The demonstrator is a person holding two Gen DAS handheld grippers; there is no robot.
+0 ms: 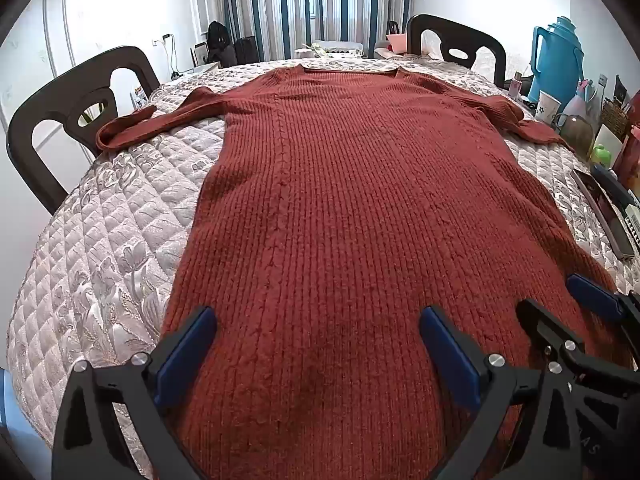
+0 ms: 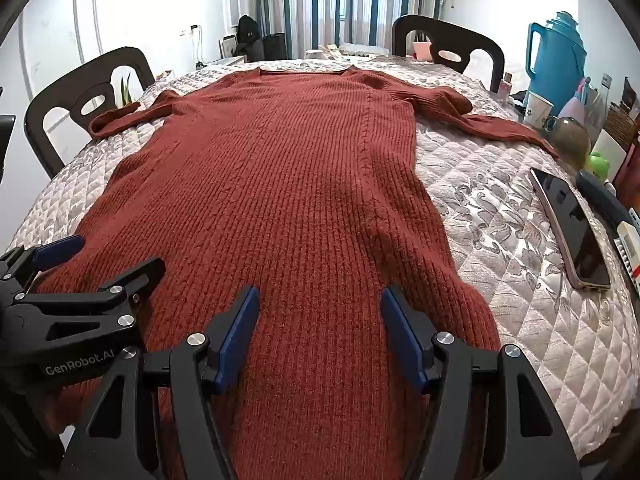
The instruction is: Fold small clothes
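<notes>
A rust-red ribbed knit sweater (image 1: pixel 340 184) lies flat on the quilted table cover, collar at the far end, both sleeves spread out sideways; it also shows in the right wrist view (image 2: pixel 280 200). My left gripper (image 1: pixel 318 322) is open over the hem's left part, its blue pads apart and empty. My right gripper (image 2: pixel 320 300) is open over the hem's right part, empty. Each gripper shows in the other's view: the right one (image 1: pixel 560 304) at the right edge, the left one (image 2: pixel 100 256) at the left edge. The hem itself is hidden below the fingers.
The quilted grey floral cover (image 2: pixel 500 220) covers the table. A phone (image 2: pixel 572 224) lies right of the sweater. A blue thermos (image 2: pixel 556 56), cups and small bottles crowd the right edge. Dark chairs stand at far left (image 1: pixel 76 112) and far right (image 1: pixel 456 40).
</notes>
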